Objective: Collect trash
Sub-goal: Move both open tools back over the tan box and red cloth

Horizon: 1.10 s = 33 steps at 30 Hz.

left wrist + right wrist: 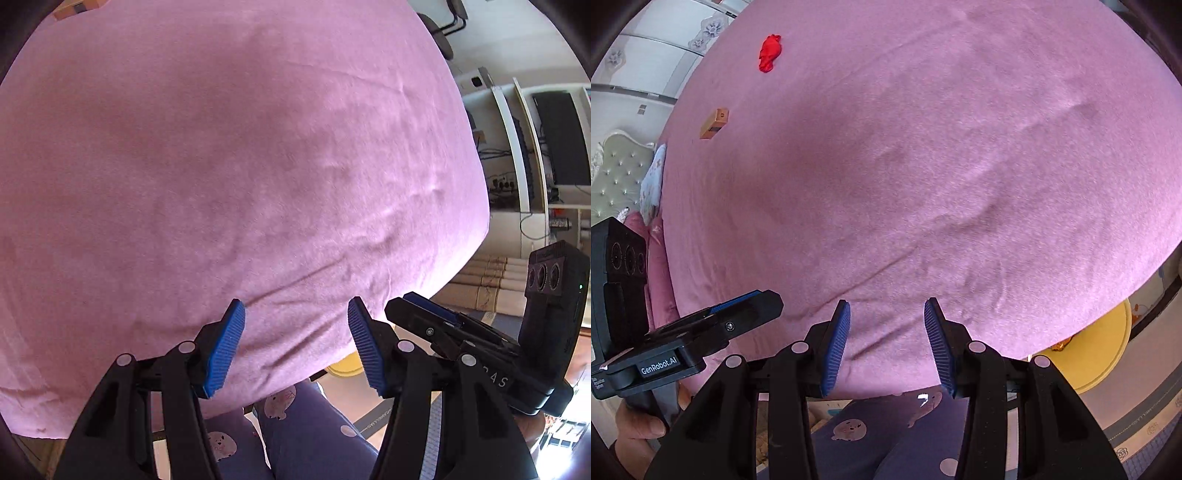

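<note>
I'm at the start: both my left gripper [295,347] and right gripper [886,347] gape wide, empty. Next, reach far left for the red wrapper [769,52] and small box [714,123].

The bed cover [923,166] is pink cloth, soft, matt and napped, with shallow creases. At ten o'clock in the right wrist view, a red wrapper [769,52] looks glossy and crinkled; below it, a small brown box [714,123] looks like matt cardboard. Both grippers' pads [225,350] are ribbed blue rubber on matt black plastic.
</note>
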Tool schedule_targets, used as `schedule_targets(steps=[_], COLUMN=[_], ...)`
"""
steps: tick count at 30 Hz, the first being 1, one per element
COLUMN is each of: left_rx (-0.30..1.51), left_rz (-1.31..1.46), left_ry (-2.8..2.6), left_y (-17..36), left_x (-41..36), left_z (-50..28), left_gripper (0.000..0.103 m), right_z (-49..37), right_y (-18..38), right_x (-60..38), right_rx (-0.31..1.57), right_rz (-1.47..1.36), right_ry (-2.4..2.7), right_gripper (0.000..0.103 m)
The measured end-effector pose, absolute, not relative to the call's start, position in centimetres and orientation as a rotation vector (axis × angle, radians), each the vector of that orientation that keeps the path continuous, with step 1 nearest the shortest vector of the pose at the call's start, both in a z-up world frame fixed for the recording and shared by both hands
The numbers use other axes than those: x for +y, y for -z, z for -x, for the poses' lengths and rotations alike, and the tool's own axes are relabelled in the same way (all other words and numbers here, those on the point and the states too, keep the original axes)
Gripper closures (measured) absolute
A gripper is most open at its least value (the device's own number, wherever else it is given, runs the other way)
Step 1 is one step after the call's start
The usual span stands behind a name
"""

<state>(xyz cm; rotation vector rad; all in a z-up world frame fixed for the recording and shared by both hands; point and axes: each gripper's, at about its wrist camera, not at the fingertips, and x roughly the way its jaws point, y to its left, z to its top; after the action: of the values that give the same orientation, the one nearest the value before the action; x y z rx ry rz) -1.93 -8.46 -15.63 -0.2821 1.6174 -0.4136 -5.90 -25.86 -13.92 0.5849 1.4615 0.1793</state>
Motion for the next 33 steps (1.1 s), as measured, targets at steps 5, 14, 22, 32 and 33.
schedule_targets(steps=[5, 14, 22, 32, 33], left_rx=[1.547, 1.444, 1.425, 1.386, 1.382], left_rz=[0.399, 0.551, 0.623, 0.708, 0.713], left_ry=[0.317, 0.168, 0.064, -0.043, -0.056], left_y=[14.5, 13.1, 14.6, 17.2, 17.5], left_x=[-3.5, 2.4, 5.8, 9.1, 9.5], left_z=[-2.5, -10.3, -17.3, -26.2, -26.9], left_gripper=[0.043, 0.042, 0.041, 0.041, 0.041], right_z=[-0.1, -10.7, -19.7, -31.6, -32.6], right_y=[12.5, 11.8, 12.7, 14.8, 15.0], right_x=[-22.6, -18.8, -15.9, -12.8, -12.6], right_rx=[1.432, 1.415, 1.437, 1.43, 1.43], right_rz=[-0.52, -0.453, -0.386, -0.356, -0.366], right_ry=[-0.244, -0.339, -0.418, -0.431, -0.431], right_gripper=[0.061, 0.061, 0.061, 0.061, 0.061])
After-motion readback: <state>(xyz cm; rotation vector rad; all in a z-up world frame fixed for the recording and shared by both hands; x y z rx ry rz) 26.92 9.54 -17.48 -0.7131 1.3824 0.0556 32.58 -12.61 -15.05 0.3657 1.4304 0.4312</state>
